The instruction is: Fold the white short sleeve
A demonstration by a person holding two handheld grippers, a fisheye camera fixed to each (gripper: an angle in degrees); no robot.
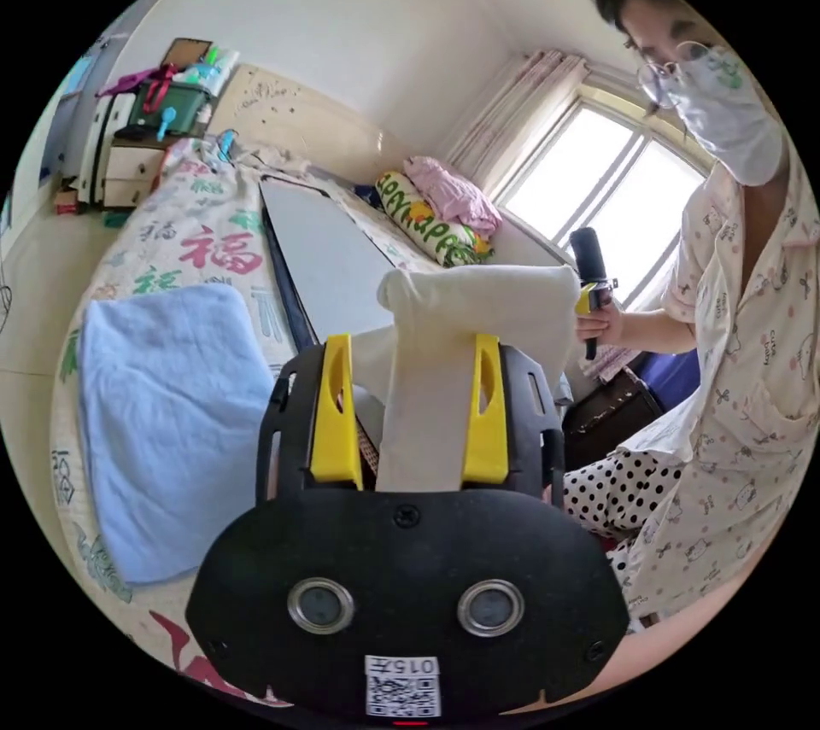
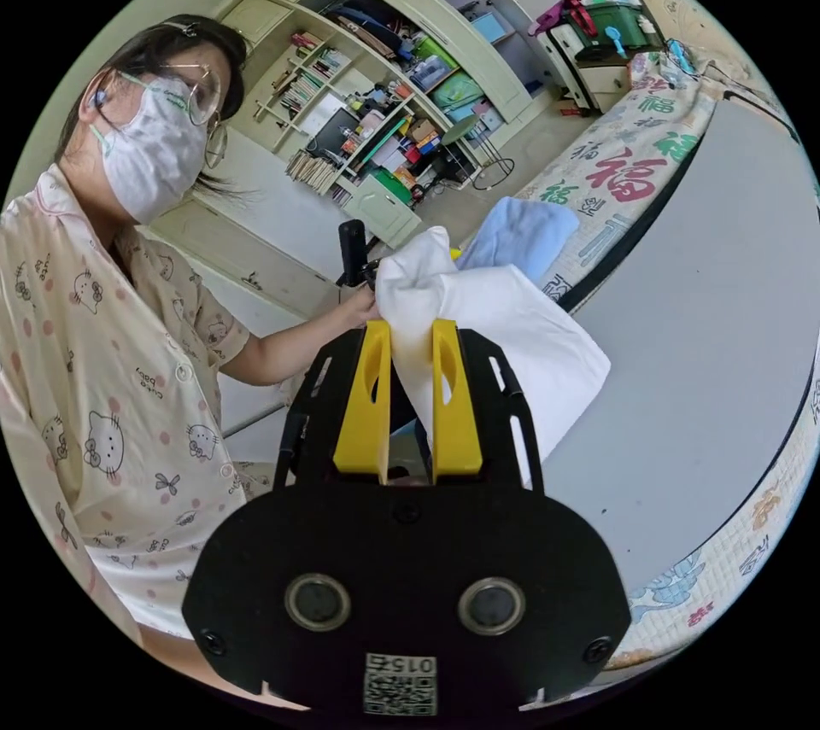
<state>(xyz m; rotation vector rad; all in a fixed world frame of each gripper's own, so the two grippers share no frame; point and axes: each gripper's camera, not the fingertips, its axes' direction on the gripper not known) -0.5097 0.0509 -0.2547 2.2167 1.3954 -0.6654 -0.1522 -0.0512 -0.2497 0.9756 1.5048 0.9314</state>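
The white short sleeve point(image 1: 478, 294) hangs in the air above the bed, stretched between both grippers in a folded band. My left gripper point(image 1: 412, 346) has a thick strip of it running down between its yellow jaws, which press on it. My right gripper point(image 2: 410, 329) is shut on a bunched corner of the white short sleeve point(image 2: 512, 337), whose free part drapes toward the grey board. A person's hand holds the right gripper point(image 1: 588, 299) at the far end of the cloth in the left gripper view. The left gripper's black handle point(image 2: 350, 248) shows behind the cloth in the right gripper view.
A flat grey board point(image 2: 709, 294) lies on the patterned bed point(image 1: 205, 243). A folded light-blue towel point(image 1: 171, 423) rests beside it. Pillows point(image 1: 431, 222) sit by the window point(image 1: 615, 201). A bedside drawer unit point(image 1: 128, 158) and crowded shelves point(image 2: 384, 107) stand beyond. The person stands at the bed's edge.
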